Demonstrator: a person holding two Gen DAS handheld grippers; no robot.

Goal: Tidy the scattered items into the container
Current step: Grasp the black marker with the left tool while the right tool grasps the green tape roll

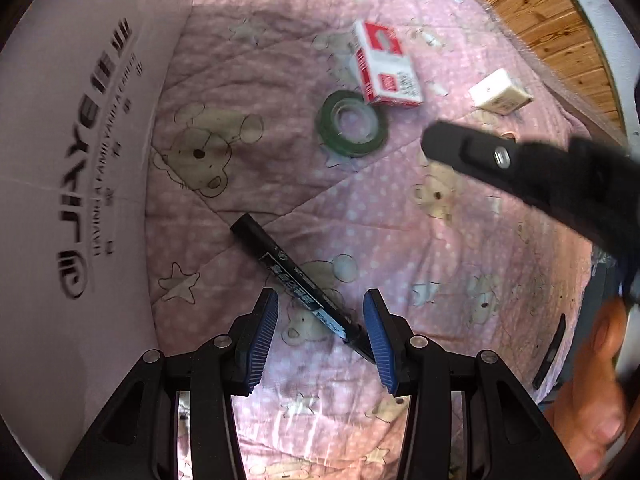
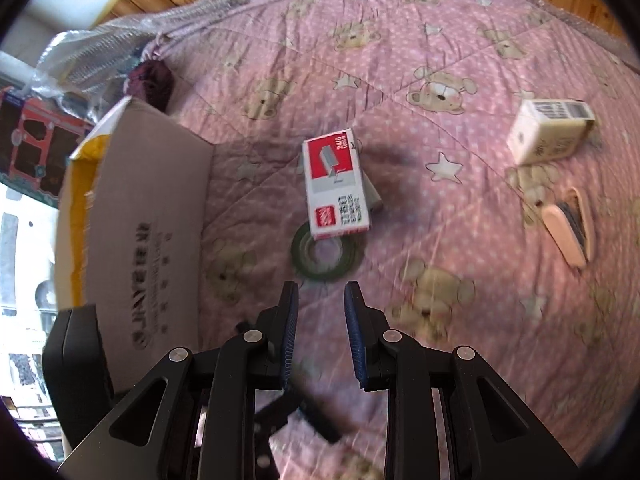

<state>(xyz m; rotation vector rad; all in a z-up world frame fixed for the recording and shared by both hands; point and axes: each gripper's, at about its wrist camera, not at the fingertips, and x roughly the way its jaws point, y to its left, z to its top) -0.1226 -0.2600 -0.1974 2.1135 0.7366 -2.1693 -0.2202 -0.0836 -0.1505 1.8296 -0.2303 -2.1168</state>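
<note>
A black marker point(image 1: 294, 280) lies slanted on the pink bear quilt point(image 1: 280, 184), its near end between the blue pads of my open left gripper point(image 1: 322, 312). Beyond it lie a green tape roll point(image 1: 352, 124), a red-and-white staple box point(image 1: 386, 66) and a white eraser point(image 1: 500, 92). The cardboard box point(image 1: 76, 184) stands at the left. My right gripper point(image 2: 321, 304) is open and holds nothing, hovering just short of the tape roll point(image 2: 326, 258), with the staple box point(image 2: 336, 184) resting partly on that roll. The eraser point(image 2: 550, 130) sits far right.
A pink case point(image 2: 570, 232) lies on the quilt at the right. A dark red pouch point(image 2: 150, 80) and clear plastic wrap point(image 2: 80, 56) sit behind the cardboard box point(image 2: 148, 216). Wooden boards point(image 1: 560, 32) border the quilt. A hand point(image 1: 592, 396) holds the other gripper's body point(image 1: 520, 172).
</note>
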